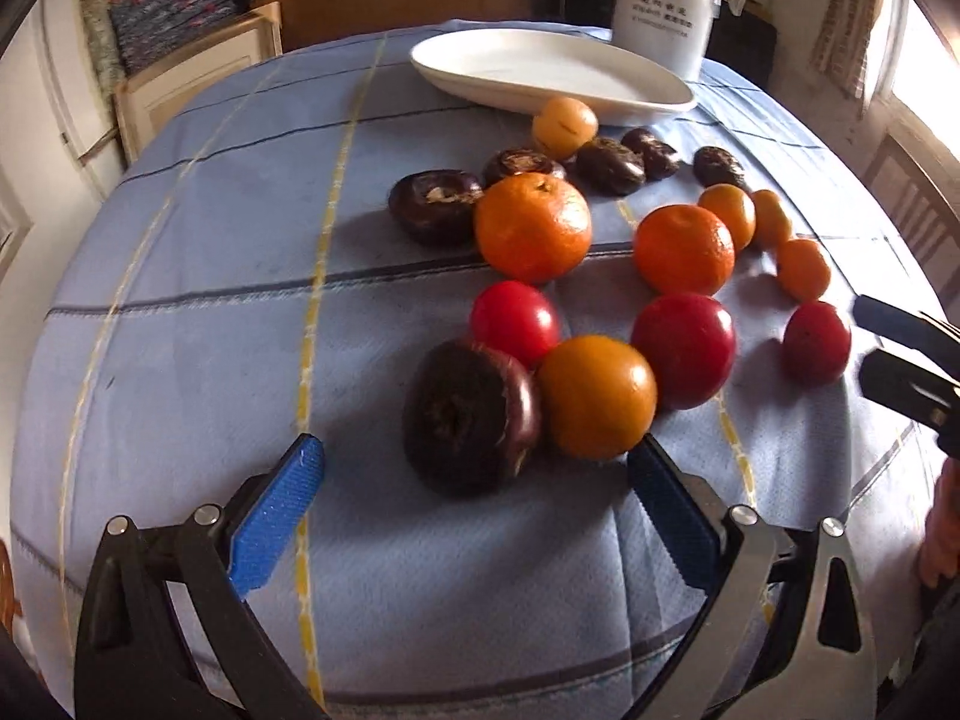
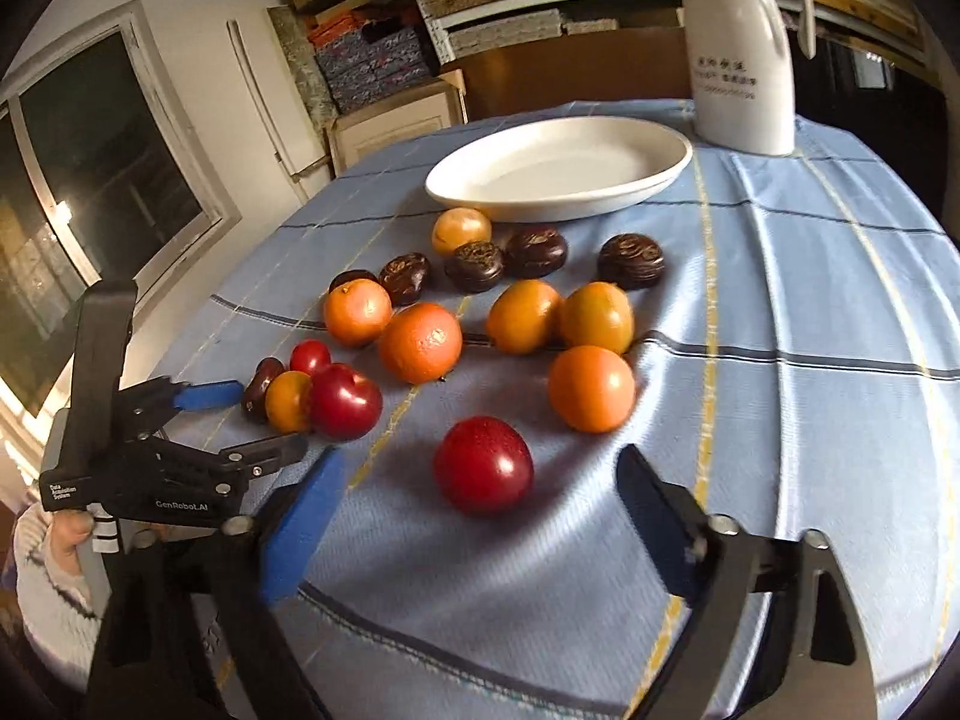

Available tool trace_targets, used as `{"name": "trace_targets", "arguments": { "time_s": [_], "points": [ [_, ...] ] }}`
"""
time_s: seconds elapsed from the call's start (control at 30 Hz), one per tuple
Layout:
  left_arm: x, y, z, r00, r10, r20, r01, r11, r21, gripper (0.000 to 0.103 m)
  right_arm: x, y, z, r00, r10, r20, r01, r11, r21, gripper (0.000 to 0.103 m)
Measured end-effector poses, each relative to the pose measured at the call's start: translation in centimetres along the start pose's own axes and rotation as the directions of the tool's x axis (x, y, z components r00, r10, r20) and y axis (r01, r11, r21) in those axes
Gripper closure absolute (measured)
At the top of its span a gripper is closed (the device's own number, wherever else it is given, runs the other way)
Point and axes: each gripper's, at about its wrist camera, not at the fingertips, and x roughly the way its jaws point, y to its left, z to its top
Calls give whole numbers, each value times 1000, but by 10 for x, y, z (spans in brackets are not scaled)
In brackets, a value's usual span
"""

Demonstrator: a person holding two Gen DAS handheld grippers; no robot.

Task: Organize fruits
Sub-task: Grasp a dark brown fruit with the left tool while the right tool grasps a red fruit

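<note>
From the left wrist camera, the left gripper hangs low over the blue checked tabletop with its blue-padded fingers spread wide and nothing between them. Just ahead of it lie a dark purple fruit touching an orange fruit, with red fruits behind and mandarins farther back. A white oval plate sits bare at the far side, a white jug behind it. The right gripper shows at the right edge. No fruit is on the plate, so I judge sorting has barely begun. To do the next grasp well, centre on the dark fruit alone, so the right-hand finger slips into the seam beside the orange one rather than nudging it, and close gently; these round fruits look ready to roll.

On the right wrist camera, the right gripper is likewise wide apart and empty, with a single red plum-like fruit lying apart from the rest, between and just beyond its fingertips; an easy, uncrowded pick. The left gripper at the left carries white lettering: "GenRobot.AI" and "Data Acquisition System". The jug bears grey printed characters, too blurred to read.
</note>
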Motion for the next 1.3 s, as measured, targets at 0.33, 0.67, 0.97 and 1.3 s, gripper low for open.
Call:
{"name": "trace_targets", "arguments": {
  "time_s": [0.33,0.67,0.97,1.3],
  "points": [
    [10,8,10,994,-105,11,101,979,175,4,17,-5,3,996,71,-47,-70,997,29,32],
    [-5,8,8,991,-96,90,81,983,163,41,22,-5,1,993,93,-74,-91,995,29,55],
    [-1,15,11,986,-145,79,132,981,143,49,24,-6,0,989,124,-86,-121,992,39,65],
    [-19,32,5,971,-189,144,182,981,61,63,20,0,-2,987,141,-77,-140,990,23,65]
  ]
}}
